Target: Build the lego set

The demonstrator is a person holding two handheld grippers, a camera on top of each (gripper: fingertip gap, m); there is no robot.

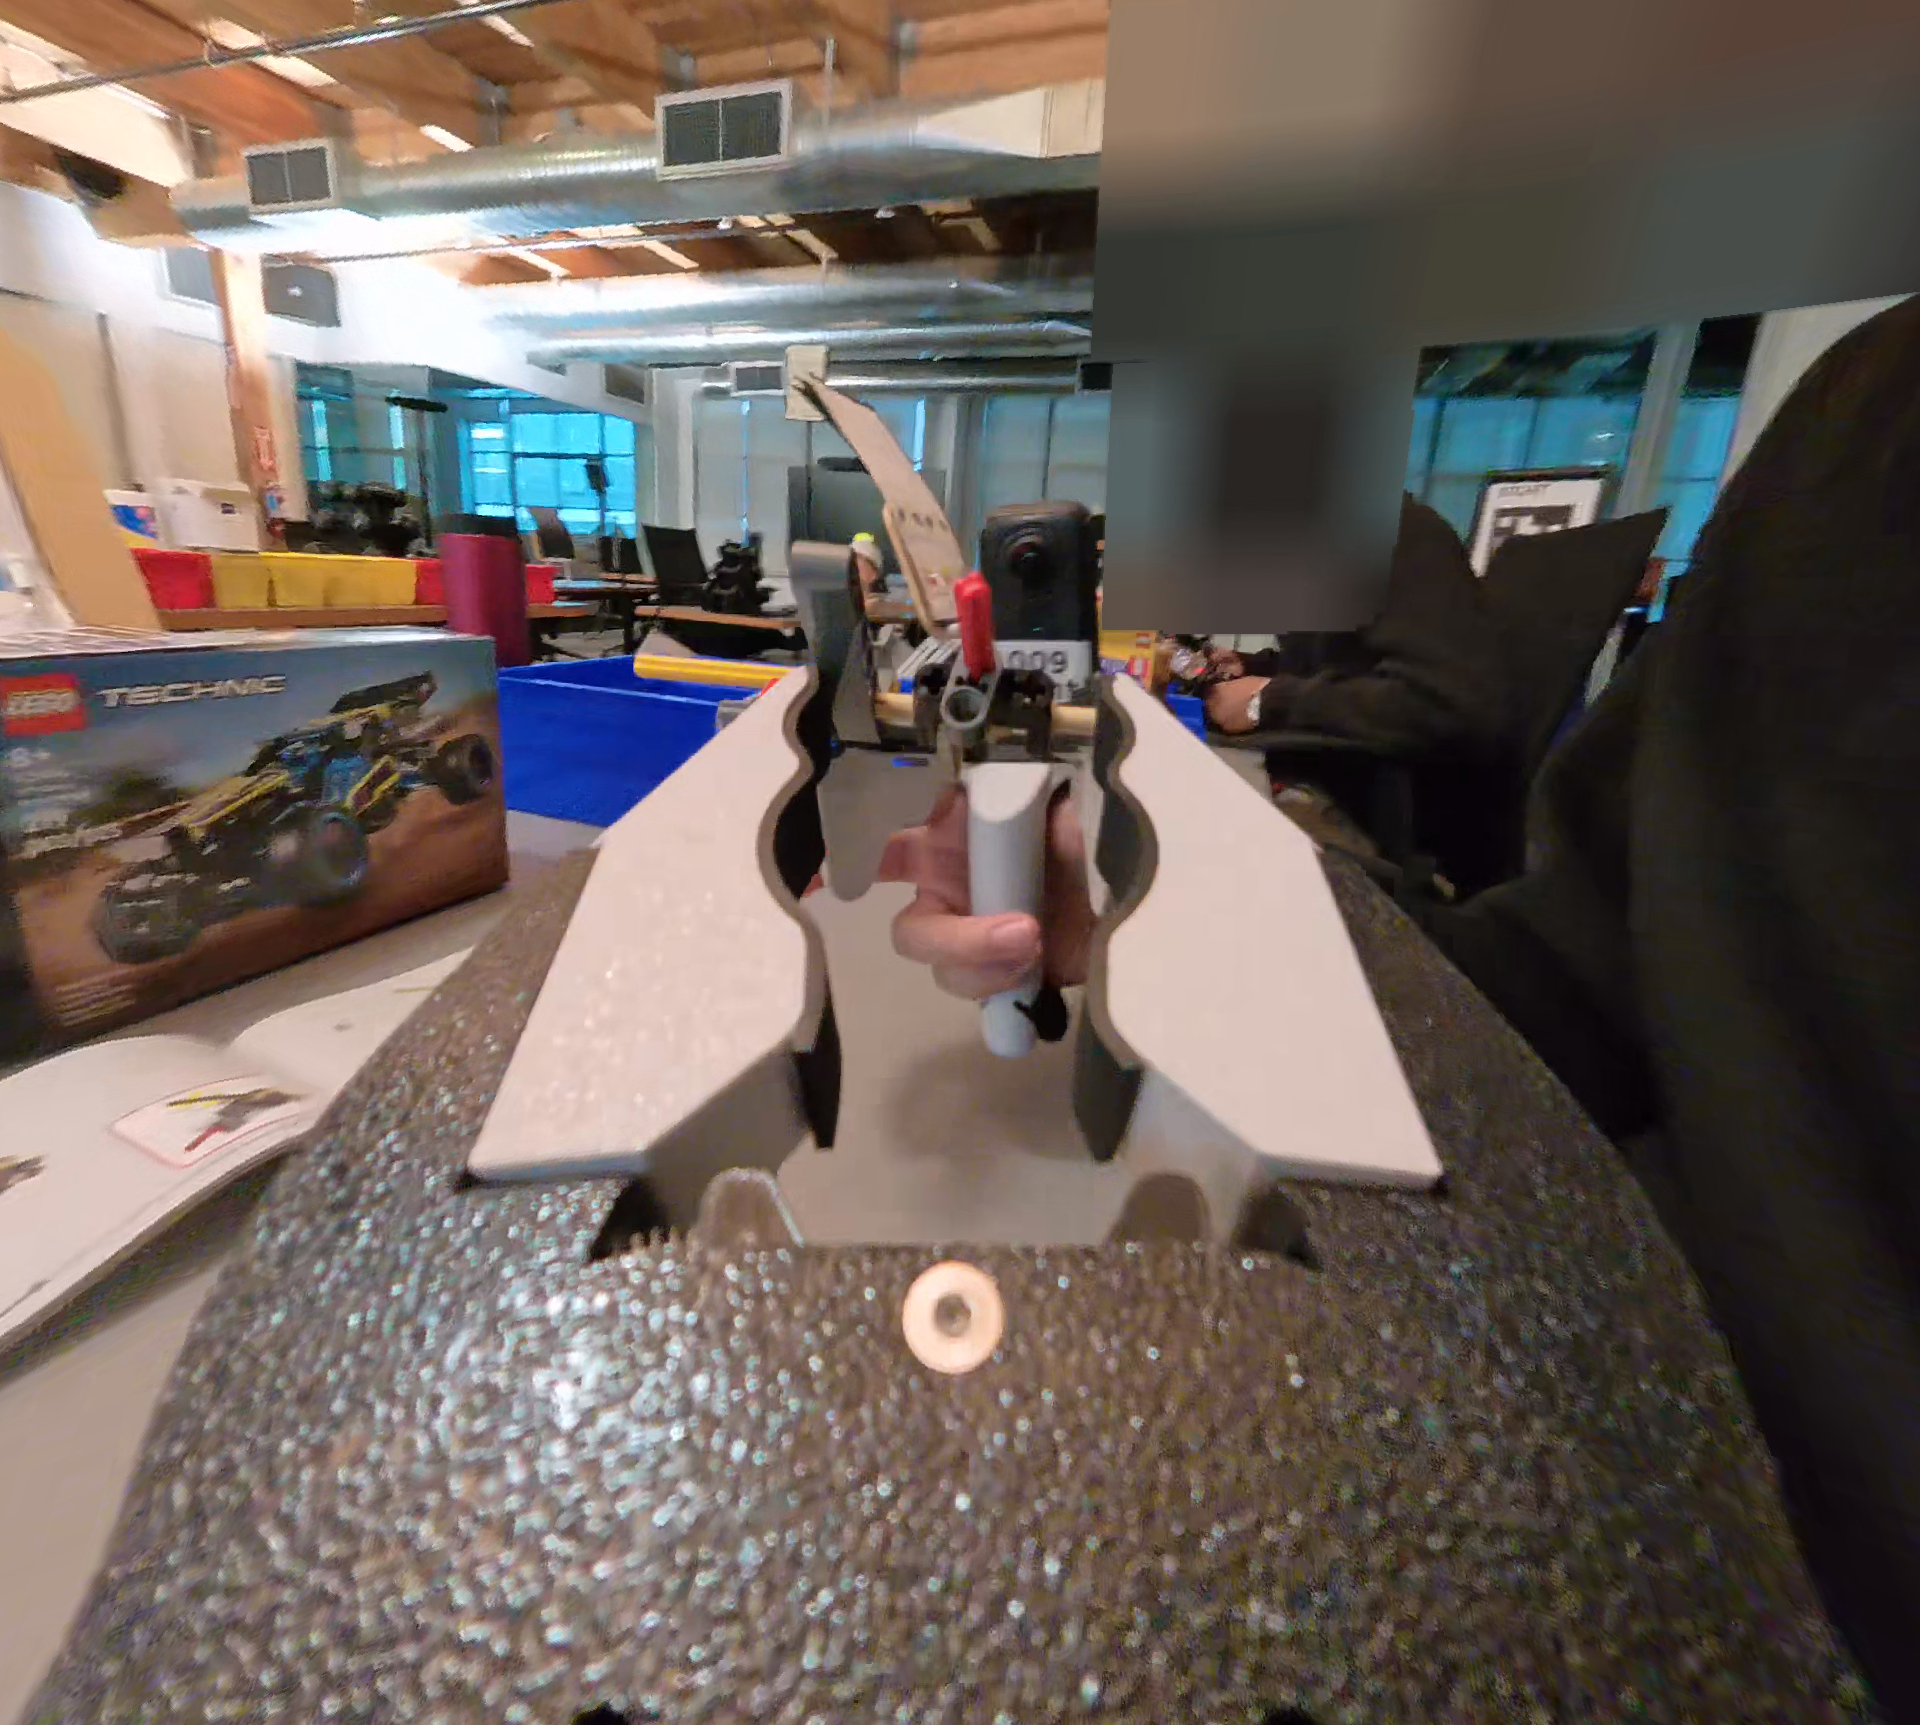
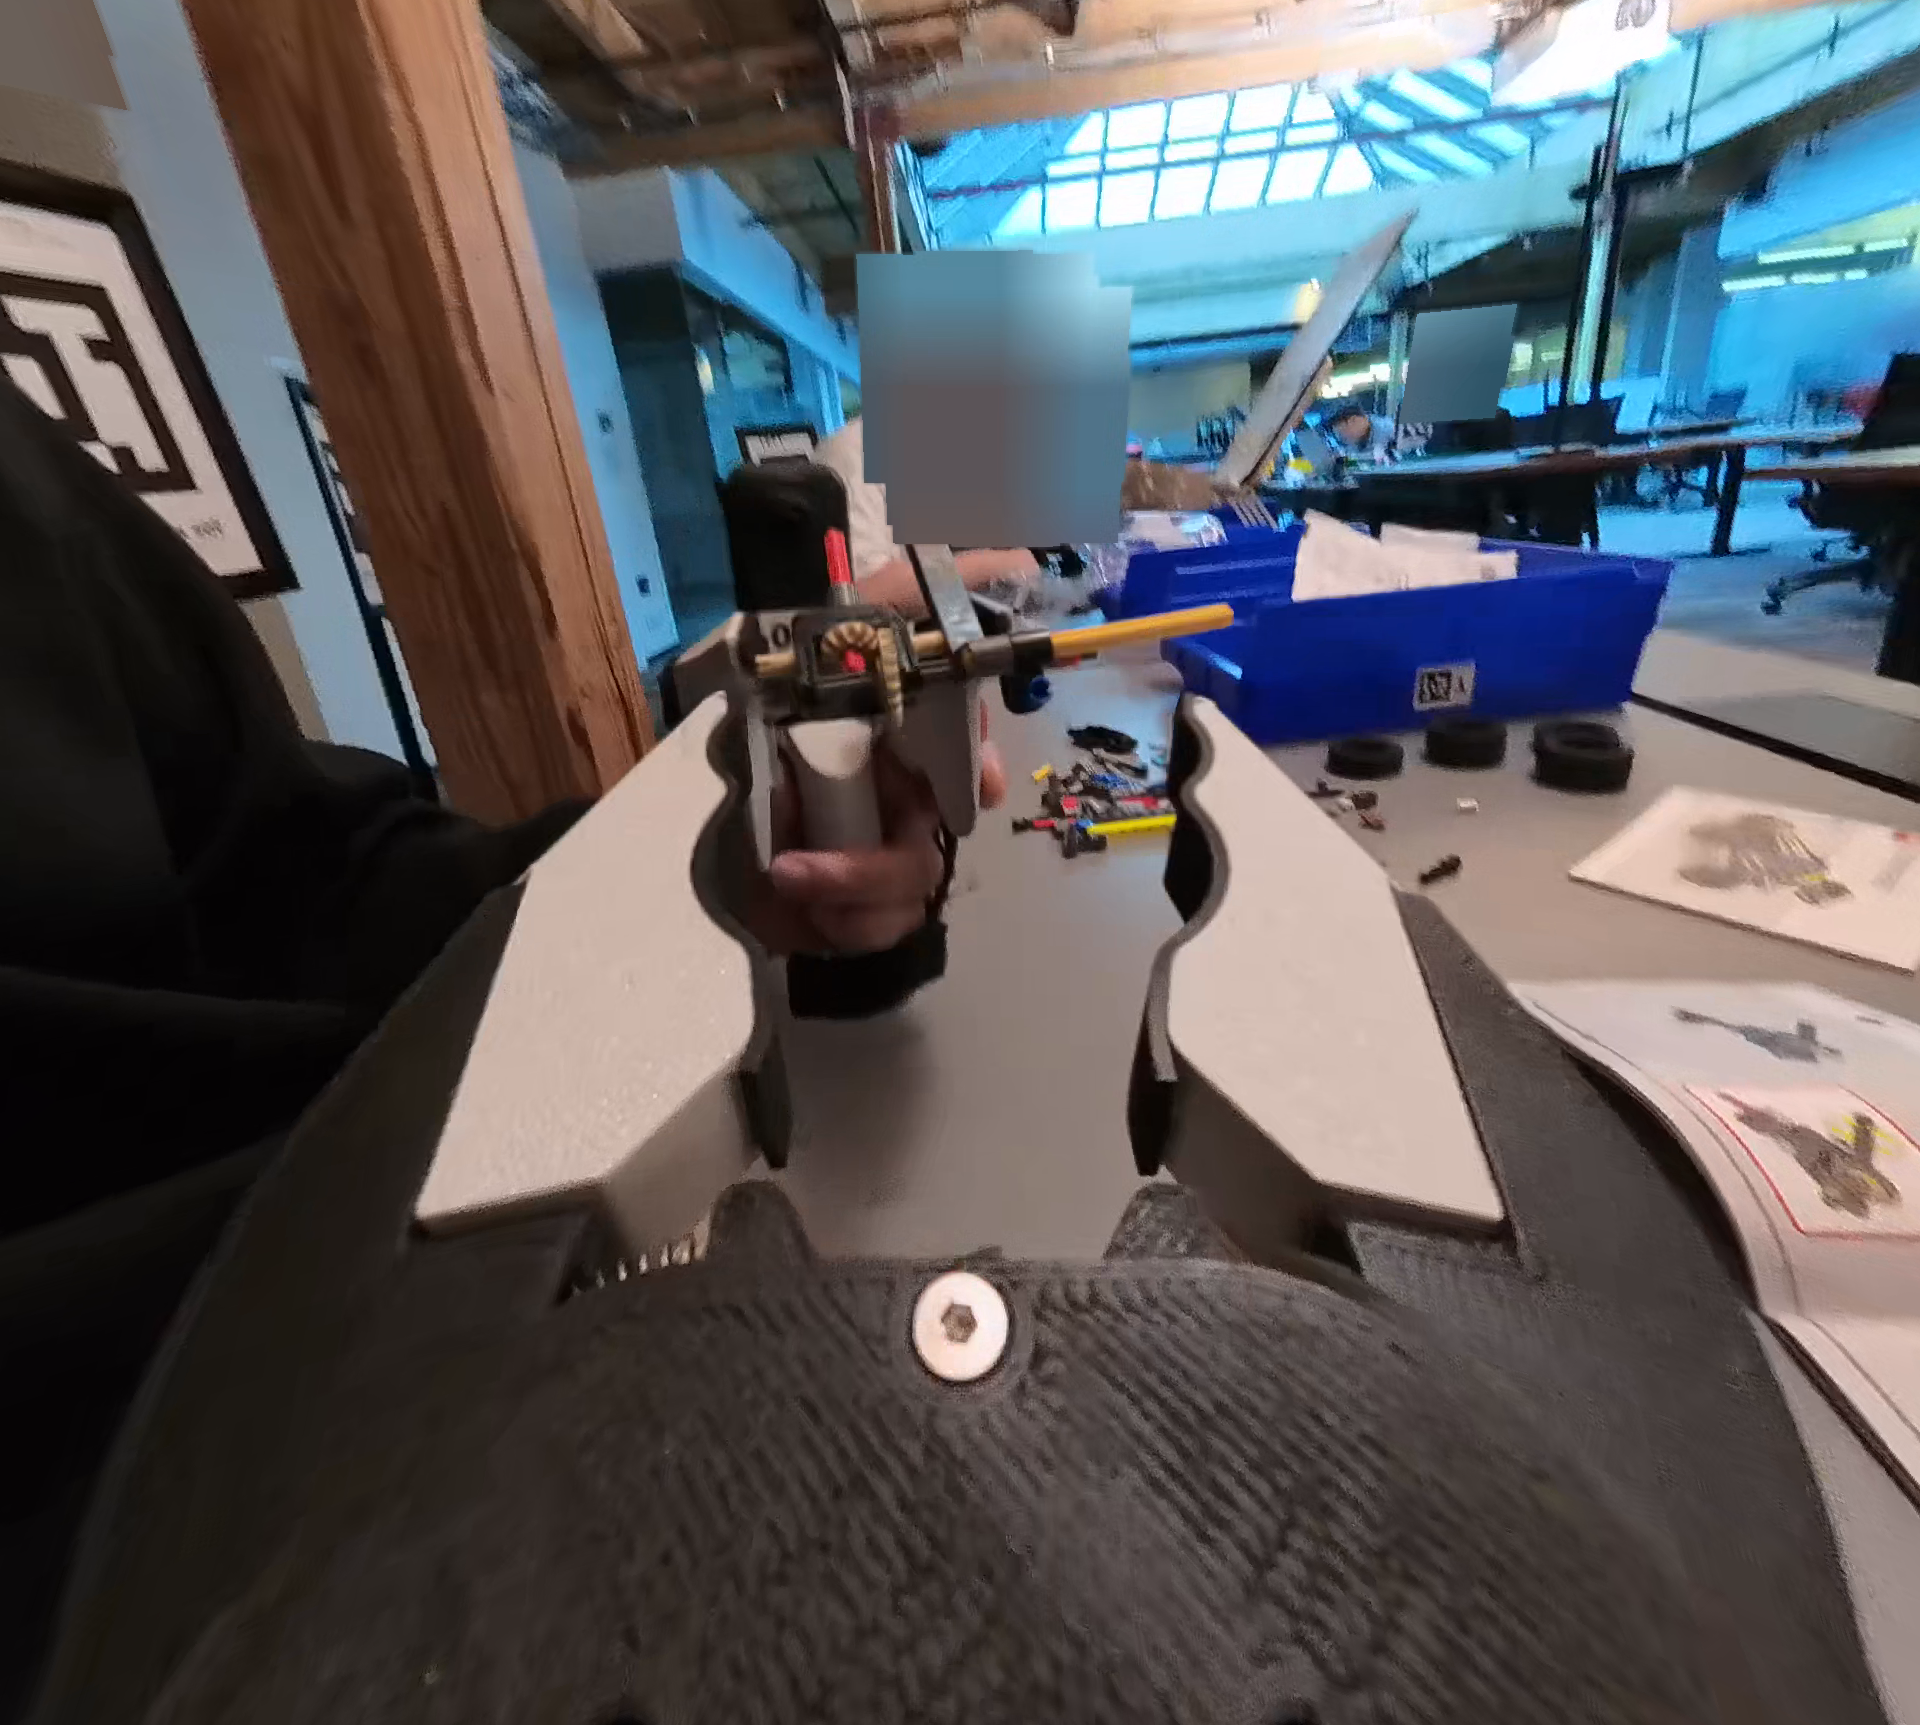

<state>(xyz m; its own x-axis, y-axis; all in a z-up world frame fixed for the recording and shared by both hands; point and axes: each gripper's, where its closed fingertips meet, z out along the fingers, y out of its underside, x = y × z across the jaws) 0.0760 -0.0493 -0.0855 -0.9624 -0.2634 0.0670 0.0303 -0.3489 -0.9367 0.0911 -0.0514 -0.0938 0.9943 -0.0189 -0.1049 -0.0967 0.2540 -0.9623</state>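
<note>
Open-plan workshop with timber ceiling and long desks lies behind a grey table [image 1: 104,1467]. At its left stands the set's box [image 1: 249,802], with an open instruction booklet [image 1: 156,1135] just in front of it. Moving right, the left gripper [image 1: 956,709] has its fingers set moderately apart. The half-built lego assembly [image 2: 852,667] sits level with their tips, up in the air, well above the table. It appears to be pinched there, though actual contact at the pads is hard to make out in either view. The assembly shows tan bevel gears [image 2: 862,647], a red pin [image 2: 836,558] standing up from it, and a yellow axle [image 2: 1143,626] sticking out sideways. Facing it, the right gripper [image 2: 956,730] is spread wide and holds nothing. Its nearer fingertip is close beside the assembly but apart from it. Further right, loose pieces [image 2: 1101,802] lie scattered on the table, then a blue bin [image 2: 1455,636], three black tyres [image 2: 1465,745] and more instruction pages [image 2: 1766,865]. The step in hand looks like bringing the free gripper to the model, or fetching the next part from the pile. It would go best with the left gripper held dead still and the right closing on a solid beam, not on the gears. Any push should run along the yellow axle, since a sideways knock could lever it out.
</note>
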